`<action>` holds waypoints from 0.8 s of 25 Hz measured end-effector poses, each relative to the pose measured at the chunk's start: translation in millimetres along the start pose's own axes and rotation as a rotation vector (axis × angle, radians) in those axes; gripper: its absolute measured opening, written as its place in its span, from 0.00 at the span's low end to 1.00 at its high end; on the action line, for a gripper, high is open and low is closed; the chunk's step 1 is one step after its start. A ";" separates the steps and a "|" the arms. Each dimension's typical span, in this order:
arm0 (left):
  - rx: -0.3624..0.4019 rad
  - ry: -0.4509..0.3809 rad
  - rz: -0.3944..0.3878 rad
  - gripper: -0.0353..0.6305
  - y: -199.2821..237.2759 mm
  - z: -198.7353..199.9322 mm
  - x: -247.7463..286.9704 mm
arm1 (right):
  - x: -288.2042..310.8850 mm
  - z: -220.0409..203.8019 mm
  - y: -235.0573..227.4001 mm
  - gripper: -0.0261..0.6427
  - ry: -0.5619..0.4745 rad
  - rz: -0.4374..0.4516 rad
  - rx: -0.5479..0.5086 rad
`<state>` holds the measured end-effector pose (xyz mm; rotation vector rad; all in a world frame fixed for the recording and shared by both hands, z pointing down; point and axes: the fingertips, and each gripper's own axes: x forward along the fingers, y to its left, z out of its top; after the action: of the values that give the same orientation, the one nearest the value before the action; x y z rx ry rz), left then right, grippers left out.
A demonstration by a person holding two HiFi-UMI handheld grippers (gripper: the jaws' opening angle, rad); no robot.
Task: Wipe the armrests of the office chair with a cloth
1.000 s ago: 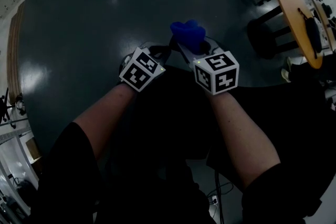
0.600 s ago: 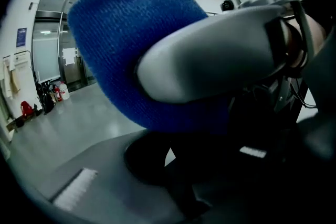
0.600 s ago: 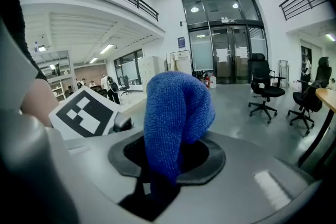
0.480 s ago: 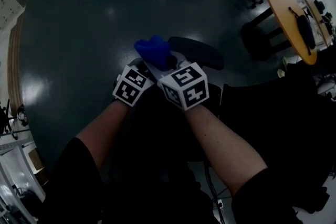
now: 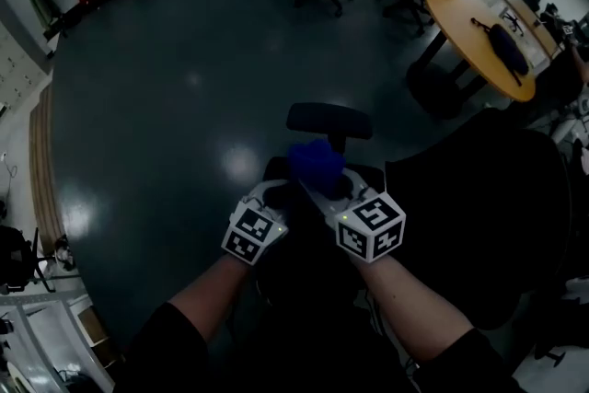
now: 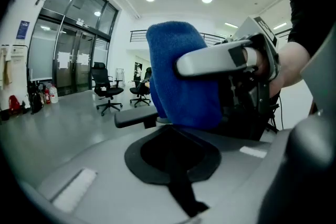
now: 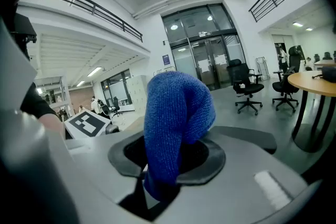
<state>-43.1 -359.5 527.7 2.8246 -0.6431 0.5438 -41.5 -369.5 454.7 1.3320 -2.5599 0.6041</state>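
Between the closed jaws of the right gripper [image 7: 157, 186], a blue cloth [image 7: 176, 123] is pinched by its lower fold; it looks soft, light and floppy. The left gripper [image 6: 181, 191] is closed and empty. The chair armrest [image 5: 329, 120] lies near, at twelve o'clock.

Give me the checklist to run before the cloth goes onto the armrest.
1. Blue cloth held by the right gripper: ok, jaws closed on it, with a wad standing free above them.
2. Left gripper free: ok, jaws together with nothing between them.
3. Armrest in view: ok, the black pad lies just beyond the cloth.
4. Pad top bare: ok, nothing lies on it.
5. Cloth touching the pad: cannot tell from any of the views.
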 end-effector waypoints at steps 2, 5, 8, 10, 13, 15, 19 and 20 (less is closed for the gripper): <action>0.021 -0.013 -0.033 0.08 -29.3 6.5 -7.8 | -27.6 -5.9 2.8 0.24 -0.005 -0.020 0.029; 0.054 -0.017 -0.073 0.08 -72.8 10.6 -18.4 | -65.0 -17.3 9.7 0.24 -0.016 -0.032 0.066; 0.054 -0.014 -0.085 0.08 -113.0 9.7 -31.7 | -97.1 -32.6 23.6 0.24 -0.023 -0.019 0.097; 0.044 -0.007 -0.071 0.08 -135.0 9.7 -36.3 | -114.6 -41.5 31.2 0.24 -0.028 0.008 0.114; 0.022 0.002 -0.030 0.08 -160.4 7.2 -40.7 | -136.1 -52.4 40.8 0.24 -0.035 0.063 0.121; 0.008 0.002 -0.005 0.08 -176.6 8.8 -47.7 | -152.2 -54.2 49.7 0.24 -0.045 0.099 0.118; 0.009 -0.004 0.044 0.08 -212.9 25.0 -59.6 | -192.5 -47.6 66.1 0.24 -0.074 0.162 0.096; 0.012 -0.005 0.055 0.08 -222.8 28.3 -60.2 | -202.6 -47.7 68.3 0.24 -0.079 0.176 0.090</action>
<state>15.4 -146.5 454.8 2.8273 -0.7232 0.5519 18.8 -164.0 408.5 1.1873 -2.7652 0.7196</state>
